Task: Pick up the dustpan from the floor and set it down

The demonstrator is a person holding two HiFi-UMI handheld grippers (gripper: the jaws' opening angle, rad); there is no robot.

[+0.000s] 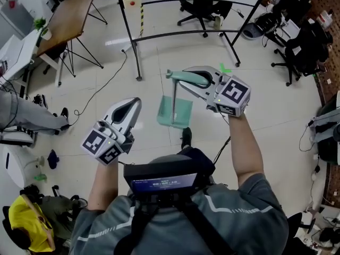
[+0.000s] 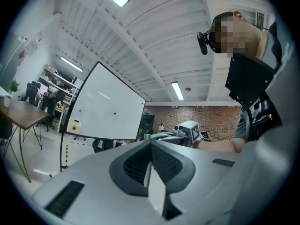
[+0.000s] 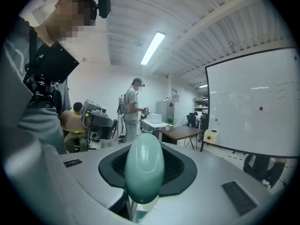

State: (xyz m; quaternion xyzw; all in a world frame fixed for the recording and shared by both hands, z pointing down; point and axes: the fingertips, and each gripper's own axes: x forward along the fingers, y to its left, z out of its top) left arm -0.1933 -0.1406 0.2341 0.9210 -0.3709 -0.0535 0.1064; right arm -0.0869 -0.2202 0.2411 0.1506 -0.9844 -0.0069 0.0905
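Observation:
The dustpan hangs off the floor in the head view: its pale green pan (image 1: pixel 174 112) dangles on a thin upright pole under a rounded green handle (image 1: pixel 187 78). My right gripper (image 1: pixel 183 77) is shut on that handle, whose green knob (image 3: pixel 144 168) fills the space between the jaws in the right gripper view. My left gripper (image 1: pixel 134 108) is lower and to the left of the pan, apart from it, shut with nothing in it; its dark pads (image 2: pixel 161 161) meet in the left gripper view, where the right gripper (image 2: pixel 187 130) shows beyond them.
A whiteboard's black floor frame (image 1: pixel 139 62) stands ahead with a cable beside it. A wooden table (image 1: pixel 69 17) is at the far left, office chairs (image 1: pixel 202 9) at the back. People sit at the left (image 1: pixel 26 116) and one stands (image 3: pixel 133 109) farther off.

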